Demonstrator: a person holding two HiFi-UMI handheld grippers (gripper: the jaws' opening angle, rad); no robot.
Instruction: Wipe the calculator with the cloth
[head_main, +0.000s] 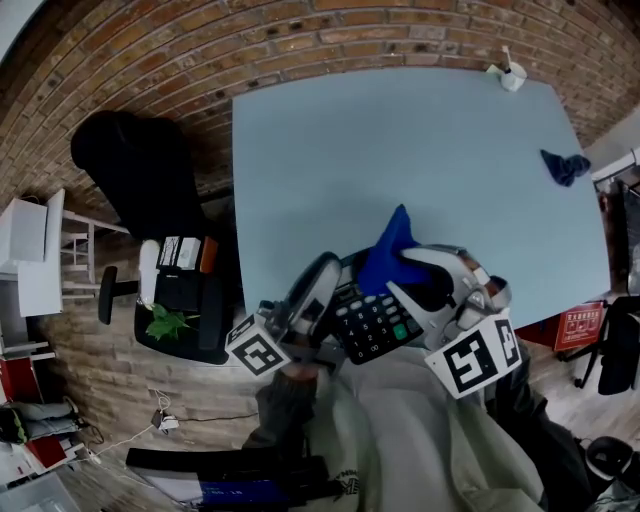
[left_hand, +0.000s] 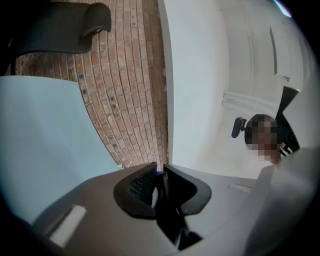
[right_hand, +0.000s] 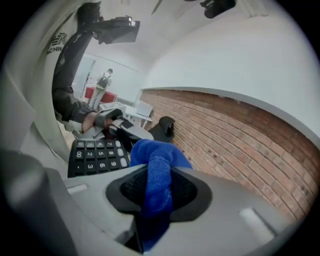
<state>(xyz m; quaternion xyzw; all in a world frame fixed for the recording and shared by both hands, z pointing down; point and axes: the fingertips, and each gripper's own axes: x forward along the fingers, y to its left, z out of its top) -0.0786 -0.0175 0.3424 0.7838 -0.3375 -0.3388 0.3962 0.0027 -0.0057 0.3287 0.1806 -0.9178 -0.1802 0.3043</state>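
**Calculator held at the near edge of the table, cloth on its far end**

The black calculator with grey keys and one green key is at the near edge of the light blue table, close in front of the person. Its key side faces up. The bright blue woven cloth covers its far end, so its full length is not visible. The long axis seems to run away from the near edge, tilted to the left, but I cannot say this with certainty. I also cannot tell if it touches the table or is lifted.

The left gripper has its jaws almost together, clamped on the left side of the calculator. In the left gripper view only a thin dark edge shows between them.

The right gripper has its jaws closed on the cloth. In the right gripper view the cloth bunches out in front of the jaws and hides part of the keys.

A second dark blue cloth lies by the right edge of the table. A black chair stands beyond the left edge.
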